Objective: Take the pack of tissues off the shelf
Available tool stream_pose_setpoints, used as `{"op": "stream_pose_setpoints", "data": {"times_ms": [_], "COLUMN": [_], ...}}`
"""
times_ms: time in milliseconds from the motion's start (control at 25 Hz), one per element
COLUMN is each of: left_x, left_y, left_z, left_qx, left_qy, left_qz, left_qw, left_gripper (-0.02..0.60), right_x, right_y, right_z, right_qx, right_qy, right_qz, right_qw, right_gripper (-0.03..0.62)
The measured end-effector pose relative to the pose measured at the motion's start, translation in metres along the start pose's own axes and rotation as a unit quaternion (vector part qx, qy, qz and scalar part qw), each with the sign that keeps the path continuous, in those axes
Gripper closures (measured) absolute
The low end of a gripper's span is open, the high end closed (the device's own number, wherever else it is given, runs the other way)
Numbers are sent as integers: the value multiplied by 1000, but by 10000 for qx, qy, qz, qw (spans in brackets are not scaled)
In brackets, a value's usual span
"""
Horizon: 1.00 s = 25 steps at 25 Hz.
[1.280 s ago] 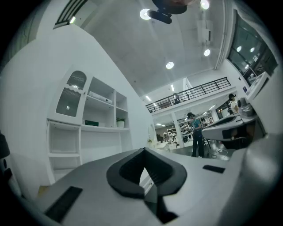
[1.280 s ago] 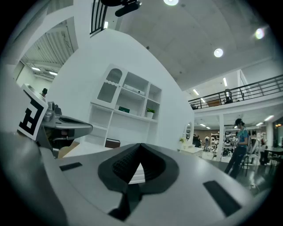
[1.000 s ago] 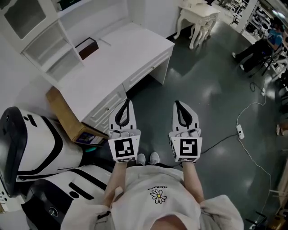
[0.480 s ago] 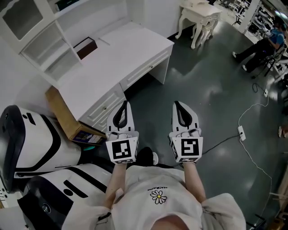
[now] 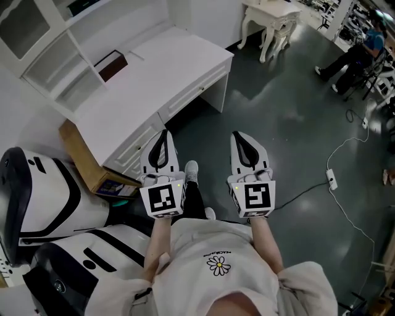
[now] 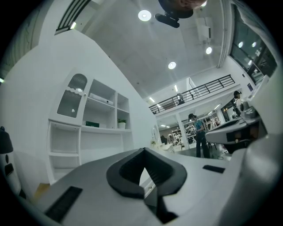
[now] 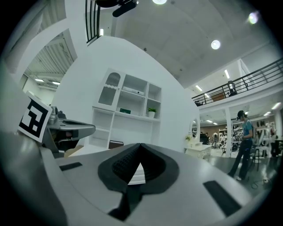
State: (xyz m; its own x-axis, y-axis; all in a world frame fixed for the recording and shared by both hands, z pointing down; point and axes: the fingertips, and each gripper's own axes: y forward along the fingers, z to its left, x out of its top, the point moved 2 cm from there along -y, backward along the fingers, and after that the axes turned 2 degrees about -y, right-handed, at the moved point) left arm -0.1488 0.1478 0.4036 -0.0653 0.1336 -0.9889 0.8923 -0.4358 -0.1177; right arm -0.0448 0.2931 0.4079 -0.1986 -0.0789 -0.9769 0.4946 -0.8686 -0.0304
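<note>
A small dark green pack (image 7: 125, 111) lies on an upper shelf of the white hutch (image 7: 132, 106); it also shows as the green pack (image 6: 92, 124) in the left gripper view. A dark brown box (image 5: 111, 65) sits on the white desk (image 5: 160, 74) below the shelves. My left gripper (image 5: 164, 137) is held over the floor at the desk's front edge, shut with nothing in it. My right gripper (image 5: 238, 137) is level with it to the right, also shut and empty. Both point toward the desk, well short of the shelves.
A cardboard box (image 5: 86, 157) leans by the desk's left end. A white and black machine (image 5: 43, 191) fills the lower left. A small white table (image 5: 271, 15) stands beyond the desk. A power strip (image 5: 331, 180) with cables lies on the floor at right. A person (image 5: 358, 52) sits far right.
The person has stepped toward the desk, with one foot now forward between the grippers. Both grippers have moved slightly closer to the desk and stay shut.
</note>
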Motion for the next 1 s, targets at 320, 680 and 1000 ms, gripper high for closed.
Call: {"op": "stream_pose_setpoints", "data": {"times_ms": [320, 680, 1000], "left_x": [-2, -13, -19], "left_y": [49, 118, 189], "left_z": [9, 40, 97], "left_qx": [-52, -50, 11], "left_qy": [19, -47, -179], "left_qz": [-115, -18, 46], "left_qw": [9999, 10000, 9998], "left_gripper": [581, 581, 581], "right_x": [-7, -11, 4], "right_y": [42, 123, 219], "right_z": [-6, -18, -13], "right_qx": [76, 200, 350], "right_qy": [-78, -103, -154], "right_qz": [-5, 93, 139], "right_qw": [9999, 9997, 9992], "right_gripper": [592, 592, 592]}}
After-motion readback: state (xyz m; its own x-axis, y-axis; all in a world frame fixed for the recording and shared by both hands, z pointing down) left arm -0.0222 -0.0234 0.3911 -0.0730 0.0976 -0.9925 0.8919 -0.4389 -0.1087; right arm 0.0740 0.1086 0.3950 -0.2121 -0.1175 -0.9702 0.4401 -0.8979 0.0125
